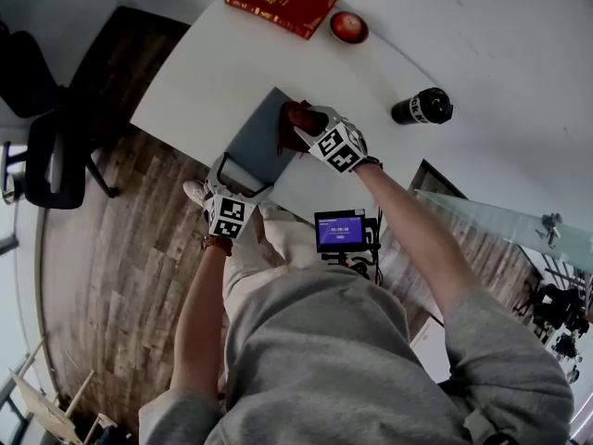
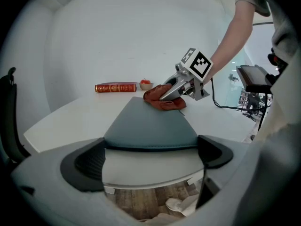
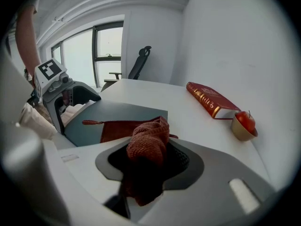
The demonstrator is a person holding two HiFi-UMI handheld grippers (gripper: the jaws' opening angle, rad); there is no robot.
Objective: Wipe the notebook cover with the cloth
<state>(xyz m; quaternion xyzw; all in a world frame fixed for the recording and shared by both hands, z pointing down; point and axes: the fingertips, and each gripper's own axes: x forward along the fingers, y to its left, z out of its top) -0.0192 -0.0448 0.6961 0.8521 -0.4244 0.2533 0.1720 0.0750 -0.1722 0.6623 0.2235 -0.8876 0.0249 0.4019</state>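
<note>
The right gripper's fingers (image 3: 184, 161) are nearly together, pinching a raised bunch of the rust-red cloth (image 3: 149, 134). The rest of it trails flat onto the cover, which looks like the hold you'd want for dragging it across. That right gripper (image 1: 301, 123) tips down over the far end of the slate-blue notebook (image 1: 258, 139), so the cloth sits on the cover's far corner and most of the surface nearer the person is bare. I'd say the wiping has barely begun. The left gripper's fingers (image 2: 87, 165) stand wide apart with the notebook's near edge between them. Both pads seem to meet its sides, so I take it the left gripper (image 1: 243, 178) is clamping the book to stop it sliding when the cloth pulls. The notebook lies at the near edge of the white table (image 1: 491, 54), within easy reach of both hands. A red book (image 1: 281, 1), a small bowl (image 1: 349, 27) and a dark bottle (image 1: 422, 108) sit well apart from it, clear of the strokes.
</note>
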